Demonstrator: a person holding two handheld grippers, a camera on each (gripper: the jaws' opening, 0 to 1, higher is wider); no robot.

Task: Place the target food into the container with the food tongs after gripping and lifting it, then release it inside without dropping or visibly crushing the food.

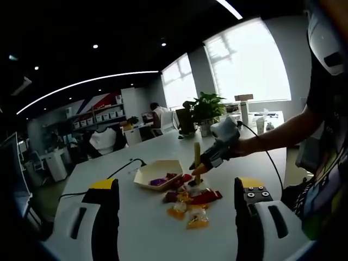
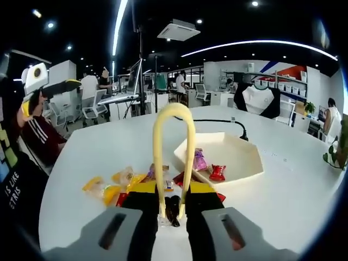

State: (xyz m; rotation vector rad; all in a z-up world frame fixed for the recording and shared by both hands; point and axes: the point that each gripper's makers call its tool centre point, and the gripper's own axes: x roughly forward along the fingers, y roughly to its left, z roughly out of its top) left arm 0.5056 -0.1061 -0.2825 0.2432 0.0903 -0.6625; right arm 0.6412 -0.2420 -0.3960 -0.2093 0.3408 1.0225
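The right gripper [image 2: 173, 209] holds pale yellow food tongs [image 2: 173, 157], its jaws clamped on the two arms so that the looped end rises upright in the right gripper view. The tips of the tongs are hidden between the jaws, where something dark sits that I cannot make out. In the left gripper view the same gripper comes in from the right, held by a person's hand, and the tongs point down at the pile of wrapped snacks [image 1: 190, 202] on the white tabletop [image 1: 147, 234]; if the tips touch a packet, I cannot tell.

The snacks are small packets in red, orange, yellow and purple wrappers, lying loose just beside the white hexagonal container [image 2: 223, 157]. Two packets, one pink-purple [image 2: 199, 161] and one red [image 2: 217, 172], lie inside the container. Some packets are half hidden behind the right gripper.

The left gripper [image 1: 176, 228] hangs above the tabletop, well apart from the pile, jaws wide apart and holding nothing. A black cable [image 1: 122, 167] runs behind the container.
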